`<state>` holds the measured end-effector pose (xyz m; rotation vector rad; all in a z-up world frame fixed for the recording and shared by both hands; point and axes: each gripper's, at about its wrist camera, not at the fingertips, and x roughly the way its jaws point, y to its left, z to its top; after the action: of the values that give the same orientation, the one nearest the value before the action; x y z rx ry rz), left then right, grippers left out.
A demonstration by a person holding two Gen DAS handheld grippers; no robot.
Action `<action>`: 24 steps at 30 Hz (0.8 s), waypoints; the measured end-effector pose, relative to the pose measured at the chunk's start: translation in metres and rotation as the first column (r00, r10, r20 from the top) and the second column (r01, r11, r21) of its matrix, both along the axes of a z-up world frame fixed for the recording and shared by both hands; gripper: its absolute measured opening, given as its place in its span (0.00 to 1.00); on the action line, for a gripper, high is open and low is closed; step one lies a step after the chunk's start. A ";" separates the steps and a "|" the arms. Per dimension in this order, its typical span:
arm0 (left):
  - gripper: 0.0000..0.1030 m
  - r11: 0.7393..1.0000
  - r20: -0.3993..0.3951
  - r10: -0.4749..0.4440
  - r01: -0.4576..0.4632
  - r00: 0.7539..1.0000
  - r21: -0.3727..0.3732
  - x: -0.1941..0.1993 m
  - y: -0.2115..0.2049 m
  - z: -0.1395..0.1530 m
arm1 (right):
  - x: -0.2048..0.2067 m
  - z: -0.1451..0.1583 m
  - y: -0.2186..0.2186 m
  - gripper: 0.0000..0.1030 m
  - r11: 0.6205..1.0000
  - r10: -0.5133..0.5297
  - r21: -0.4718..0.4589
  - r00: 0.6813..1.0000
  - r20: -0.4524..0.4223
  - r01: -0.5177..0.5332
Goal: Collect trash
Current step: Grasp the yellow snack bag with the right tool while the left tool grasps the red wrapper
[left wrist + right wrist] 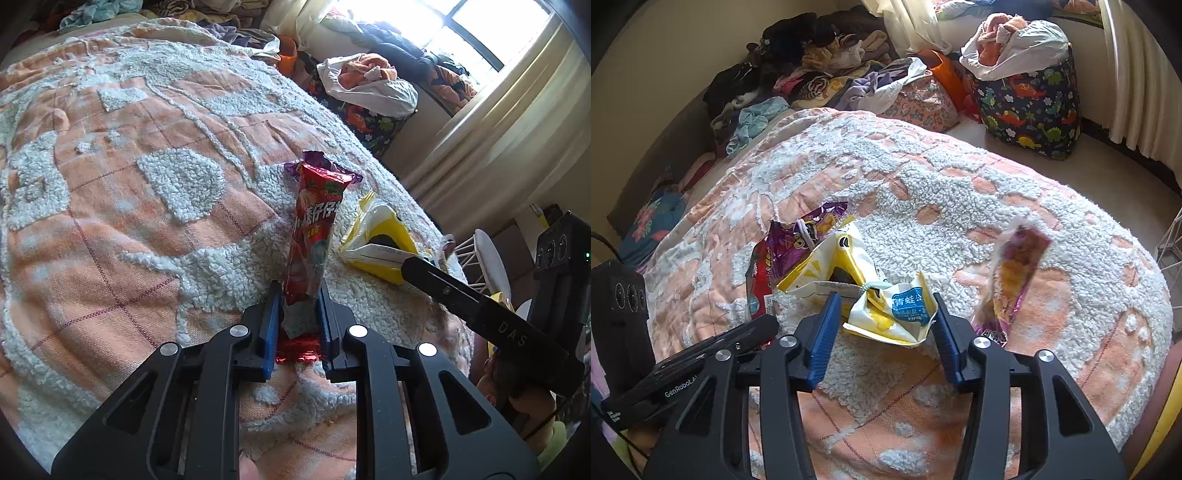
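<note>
My left gripper (295, 295) is shut on a red snack wrapper (314, 229) and holds it upright over the orange and white bedspread (129, 184). A purple wrapper (317, 162) lies behind it. A yellow and white wrapper (376, 240) lies to the right on the bed. In the right wrist view my right gripper (884, 306) is open, its blue pads on either side of the yellow and white wrapper (890, 314). The red wrapper (759, 284) and the purple wrapper (801, 236) are to its left. A pink and orange wrapper (1012, 280) is blurred at the right.
A dinosaur-print bag (1034, 107) stuffed with clothes stands on the floor past the bed, below curtains (1137, 74). Piles of clothes (812, 66) lie along the far wall. A white wire rack (1171, 243) is at the right edge.
</note>
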<state>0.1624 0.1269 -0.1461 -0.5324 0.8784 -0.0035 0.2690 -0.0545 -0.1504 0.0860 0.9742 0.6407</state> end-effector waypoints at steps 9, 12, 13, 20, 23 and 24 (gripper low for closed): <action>0.11 1.000 0.004 0.004 -0.004 1.000 -0.001 -0.001 0.000 0.003 | -0.031 0.011 -0.025 0.36 0.998 -0.045 0.050 0.999 0.029 0.043; 0.11 1.000 0.007 0.006 -0.006 1.000 0.000 -0.003 -0.002 0.006 | -0.043 0.011 -0.041 0.35 0.995 -0.071 0.067 0.997 0.007 0.071; 0.11 1.000 0.009 0.005 -0.005 1.000 -0.001 -0.004 -0.003 0.008 | -0.046 0.011 -0.046 0.35 0.995 -0.079 0.065 0.997 0.004 0.079; 0.10 1.000 0.041 -0.014 0.014 0.999 0.010 -0.009 -0.013 0.026 | -0.067 0.022 -0.070 0.35 0.989 -0.114 0.095 0.993 0.011 0.113; 0.10 0.999 0.058 -0.028 0.027 0.998 0.018 -0.010 -0.021 0.035 | -0.075 0.029 -0.074 0.35 0.990 -0.115 0.090 0.993 0.038 0.112; 0.10 0.999 0.063 -0.033 0.032 0.997 0.023 -0.010 -0.023 0.038 | -0.078 0.031 -0.075 0.35 0.990 -0.116 0.089 0.992 0.045 0.112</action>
<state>0.1520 0.1034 -0.1084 -0.4953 0.8241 -0.0405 0.1913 -0.1295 -0.1192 0.2002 0.8867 0.5769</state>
